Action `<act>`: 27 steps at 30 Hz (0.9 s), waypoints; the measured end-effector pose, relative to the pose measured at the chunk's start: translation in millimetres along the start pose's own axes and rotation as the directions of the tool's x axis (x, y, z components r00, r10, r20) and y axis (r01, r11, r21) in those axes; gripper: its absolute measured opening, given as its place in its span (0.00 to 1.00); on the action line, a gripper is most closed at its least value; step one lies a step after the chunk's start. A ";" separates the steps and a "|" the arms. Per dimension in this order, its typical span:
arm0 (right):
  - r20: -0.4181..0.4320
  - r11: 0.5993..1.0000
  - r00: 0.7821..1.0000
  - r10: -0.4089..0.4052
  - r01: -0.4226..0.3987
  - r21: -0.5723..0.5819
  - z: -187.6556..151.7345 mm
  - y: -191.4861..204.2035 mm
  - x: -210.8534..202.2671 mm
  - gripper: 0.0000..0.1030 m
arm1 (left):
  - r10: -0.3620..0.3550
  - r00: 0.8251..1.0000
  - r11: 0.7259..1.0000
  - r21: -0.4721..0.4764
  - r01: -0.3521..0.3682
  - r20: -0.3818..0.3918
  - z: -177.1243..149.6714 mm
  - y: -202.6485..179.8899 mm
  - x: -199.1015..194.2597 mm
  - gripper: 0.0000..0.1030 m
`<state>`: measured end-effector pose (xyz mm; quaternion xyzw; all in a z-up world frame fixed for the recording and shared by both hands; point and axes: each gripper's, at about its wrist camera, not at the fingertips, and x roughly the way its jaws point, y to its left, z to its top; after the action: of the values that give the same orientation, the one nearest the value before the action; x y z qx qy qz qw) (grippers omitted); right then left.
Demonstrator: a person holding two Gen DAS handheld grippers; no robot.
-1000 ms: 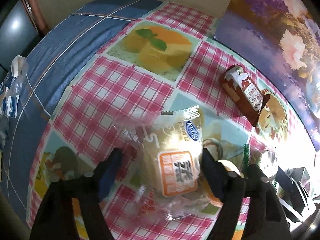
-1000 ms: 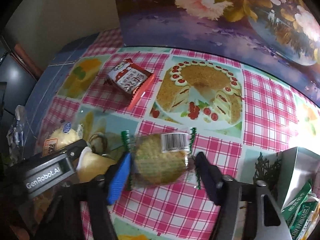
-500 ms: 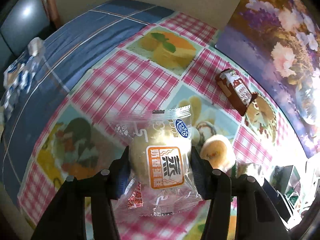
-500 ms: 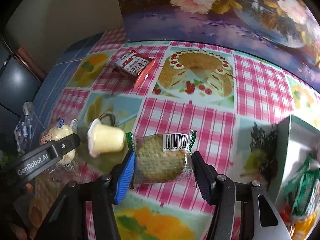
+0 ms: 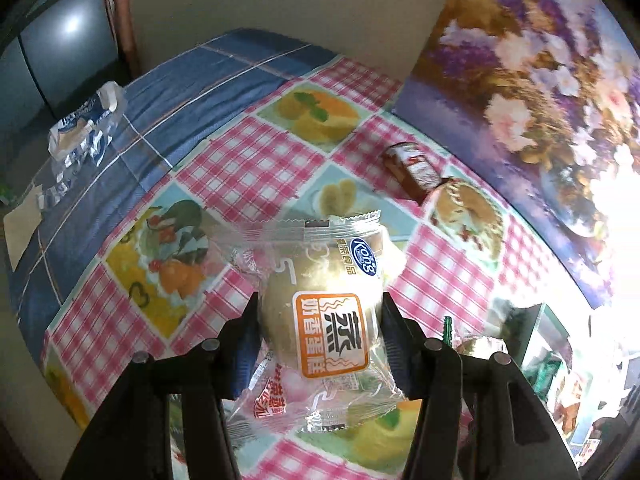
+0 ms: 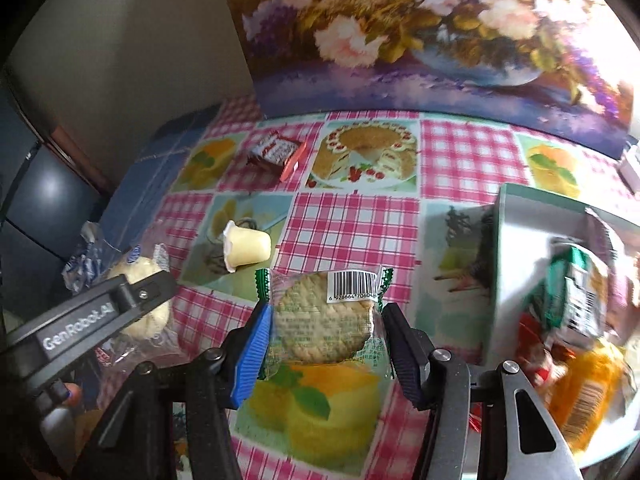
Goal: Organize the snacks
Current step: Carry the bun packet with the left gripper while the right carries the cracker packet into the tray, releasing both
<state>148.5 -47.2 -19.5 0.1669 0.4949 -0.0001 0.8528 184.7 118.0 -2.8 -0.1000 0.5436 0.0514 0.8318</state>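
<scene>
Left gripper (image 5: 320, 320) was clamped on a wrapped bun (image 5: 320, 320), both pads pressed into its sides, jaws partly closed to the bun's width. Bun sat square between the fingers, orange label facing the camera, clear wrapper ends sticking out above and below, whole packet lifted off the tablecloth (image 5: 248, 148). Gripper pointed steeply down at the table.

Right gripper (image 6: 322, 334) had hold of a wrapped biscuit (image 6: 324, 316), the blue pad on one side and the dark pad on the other both tight on the packet edges, jaws partly closed. Biscuit lay flat between the fingers, barcode at its upper right corner, green crimped ends poking up, held clear of the cloth. This gripper also tilted steeply down.

In the right wrist view the left gripper showed at the lower left with the bun in it, just beside the right one, and a fingertip of the person's hand showed at its grip.

On the table: a pudding cup (image 6: 246, 248) on its side just beyond the biscuit, a brown snack bar (image 6: 276, 154) farther back near the flower painting (image 6: 420, 32). A box (image 6: 516, 240) with snack packets inside stood to the right of the right gripper. A crumpled blue-white wrapper (image 5: 82, 120) lay on the blue cloth at the far left.
</scene>
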 end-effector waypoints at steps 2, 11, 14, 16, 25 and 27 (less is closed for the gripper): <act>0.021 1.000 1.000 -0.005 0.005 0.014 -2.5 -4.0 -10.1 0.58 | -0.012 1.000 1.000 0.011 0.012 0.010 -4.5 -9.1 -8.7 0.55; 0.106 0.991 0.994 -0.024 0.009 0.135 -12.2 -49.8 -57.5 0.58 | -0.076 0.997 0.995 0.065 0.074 0.031 -30.0 -58.9 -37.1 0.55; 0.110 0.983 0.992 -0.058 0.037 0.182 -14.9 -71.3 -66.3 0.58 | -0.079 0.996 0.992 0.099 0.076 0.029 -37.3 -79.4 -37.7 0.55; 0.108 0.974 0.991 -0.081 0.055 0.220 -16.6 -88.8 -71.9 0.58 | -0.075 0.997 0.990 0.118 0.072 0.027 -41.5 -92.5 -37.5 0.55; 0.121 0.934 0.984 -0.128 0.079 0.349 -13.4 -155.4 -96.4 0.58 | -0.097 0.995 0.972 0.220 0.087 0.033 -60.0 -154.6 -42.9 0.55; 0.124 0.923 0.983 -0.137 0.082 0.375 -12.7 -167.1 -99.7 0.58 | -0.105 0.994 0.966 0.243 0.094 0.035 -64.6 -166.8 -44.9 0.55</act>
<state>59.3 -217.9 11.4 0.2953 0.4302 -0.1531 0.8392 141.2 -57.9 31.5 -0.0243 0.5201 -0.0543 0.8520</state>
